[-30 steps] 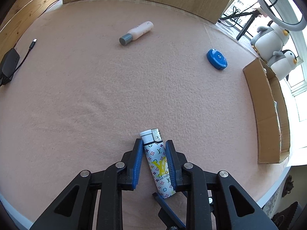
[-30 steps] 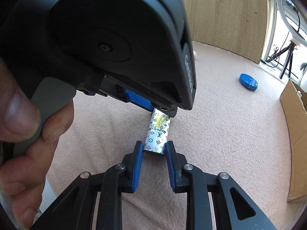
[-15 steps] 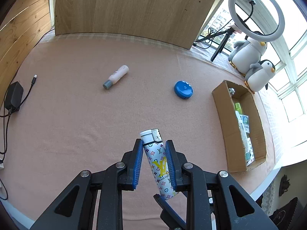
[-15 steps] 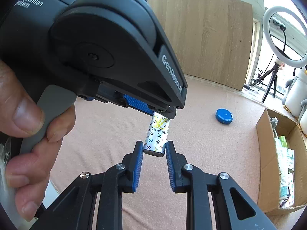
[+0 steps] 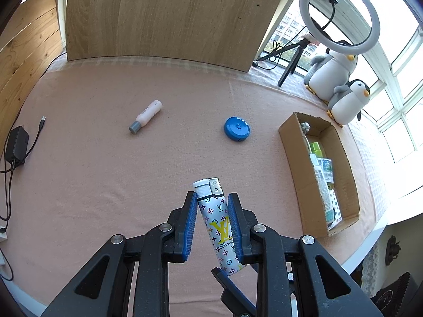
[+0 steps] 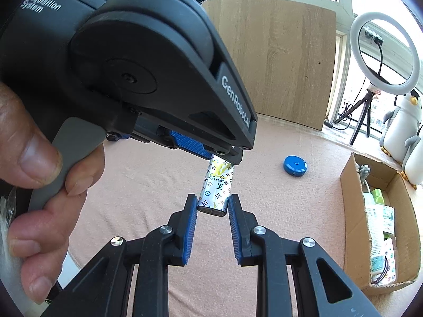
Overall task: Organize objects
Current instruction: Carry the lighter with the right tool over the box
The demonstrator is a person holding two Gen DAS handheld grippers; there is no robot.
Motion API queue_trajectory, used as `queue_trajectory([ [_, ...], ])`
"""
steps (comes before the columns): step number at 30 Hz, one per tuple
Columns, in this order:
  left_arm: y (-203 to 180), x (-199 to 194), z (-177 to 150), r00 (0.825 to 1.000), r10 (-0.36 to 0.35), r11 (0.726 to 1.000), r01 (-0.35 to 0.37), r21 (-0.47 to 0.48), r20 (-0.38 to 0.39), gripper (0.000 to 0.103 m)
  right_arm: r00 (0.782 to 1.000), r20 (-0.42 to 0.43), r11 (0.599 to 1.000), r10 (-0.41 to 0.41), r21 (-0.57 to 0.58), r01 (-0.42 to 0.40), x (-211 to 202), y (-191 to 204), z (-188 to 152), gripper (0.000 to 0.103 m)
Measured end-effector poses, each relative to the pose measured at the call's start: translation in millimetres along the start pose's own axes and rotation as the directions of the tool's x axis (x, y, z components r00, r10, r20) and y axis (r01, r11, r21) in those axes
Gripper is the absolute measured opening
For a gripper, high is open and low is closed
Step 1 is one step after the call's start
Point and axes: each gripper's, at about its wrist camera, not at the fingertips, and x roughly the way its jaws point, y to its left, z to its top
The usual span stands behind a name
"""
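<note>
A white lighter (image 5: 218,224) with a coloured monogram print hangs in the air, well above the pink cloth. My left gripper (image 5: 211,198) is shut on its upper body, and the silver cap sticks out past the blue pads. In the right wrist view the lighter (image 6: 218,185) slants down from the left gripper (image 6: 224,158). My right gripper (image 6: 212,200) is shut on its bottom end. A hand (image 6: 39,185) grips the left tool's handle. An open cardboard box (image 5: 290,158) holding several items lies to the right.
A pink bottle with a grey cap (image 5: 146,116) and a blue round case (image 5: 237,128) lie on the cloth farther back. A black charger with a cable (image 5: 15,145) sits at the left edge. Two plush penguins (image 5: 341,97) and a ring light (image 5: 341,13) stand behind the box.
Both grippers have risen together with the lighter, from cloth level to well above it. The grip on the lighter looks the same.
</note>
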Motion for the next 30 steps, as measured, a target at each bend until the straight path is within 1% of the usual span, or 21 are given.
queue_trajectory([
  [2,-9.7,1.6,2.1,1.000,-0.009,1.000,0.010,0.020,-0.001,0.026,1.000,0.008,1.000,-0.017,0.011,0.017,-6.6,-3.7,-1.6,0.021],
  [10,-67.0,10.9,9.1,0.998,-0.061,0.991,0.063,0.121,-0.017,0.026,0.993,0.025,0.991,-0.114,0.068,0.112,-19.6,-48.2,-5.5,0.021],
  [12,-85.4,15.2,11.0,0.997,-0.077,0.985,0.080,0.150,-0.027,0.026,0.990,0.028,0.986,-0.140,0.092,0.137,-19.0,-67.8,-5.5,0.021],
  [16,-126.7,26.5,10.5,0.993,-0.110,0.969,0.118,0.217,-0.049,0.026,0.978,0.031,0.970,-0.205,0.138,0.199,-33.8,-91.3,-13.2,0.021],
  [23,-200.0,51.6,3.8,0.982,-0.162,0.929,0.186,0.321,-0.099,0.026,0.952,0.015,0.930,-0.307,0.217,0.297,-57.9,-133.9,-33.4,0.021],
  [26,-223.3,62.1,0.8,0.977,-0.176,0.913,0.208,0.350,-0.120,0.026,0.941,0.004,0.914,-0.337,0.243,0.326,-65.6,-146.7,-40.3,0.021],
  [30,-243.3,72.5,-3.2,0.973,-0.183,0.899,0.223,0.376,-0.139,0.026,0.933,-0.008,0.898,-0.360,0.267,0.349,-69.8,-159.9,-46.9,0.021],
])
